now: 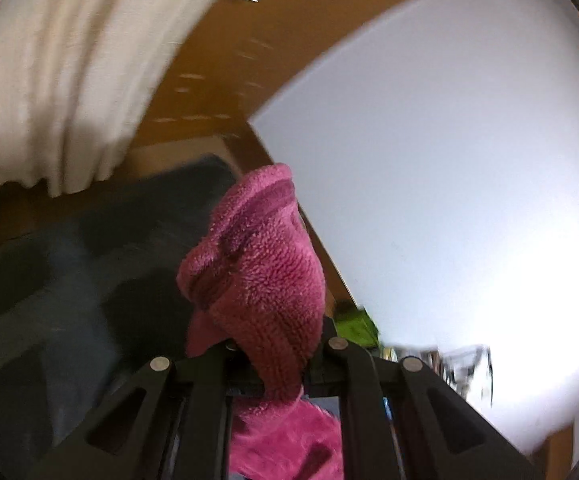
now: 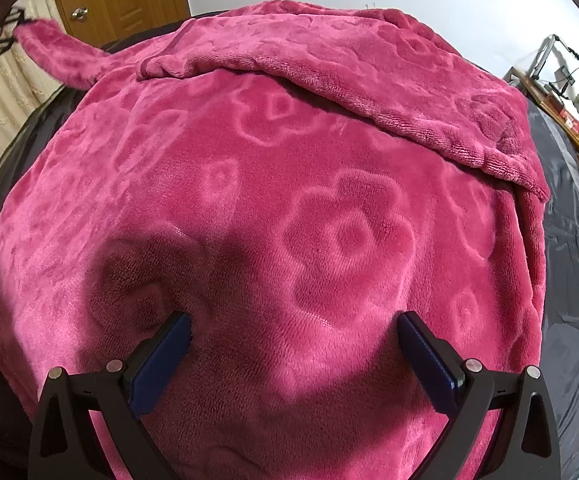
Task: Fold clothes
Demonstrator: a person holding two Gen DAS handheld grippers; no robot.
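The left hand-held gripper (image 1: 273, 364) is clamping a corner of the pink fleece garment (image 2: 273, 216), lifting it up and away. The garment body is lying directly ahead of and beneath the right hand-held gripper (image 2: 293, 336), whose jaws are standing wide apart, gripping nothing.

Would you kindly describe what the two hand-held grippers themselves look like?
Both are matte black with angular, triangular-cutout finger arms and round silver pivot pins. The right hand-held gripper carries dark blue pads on its fingers. The left hand-held gripper shows no visible pads. No cables or sleeves show.
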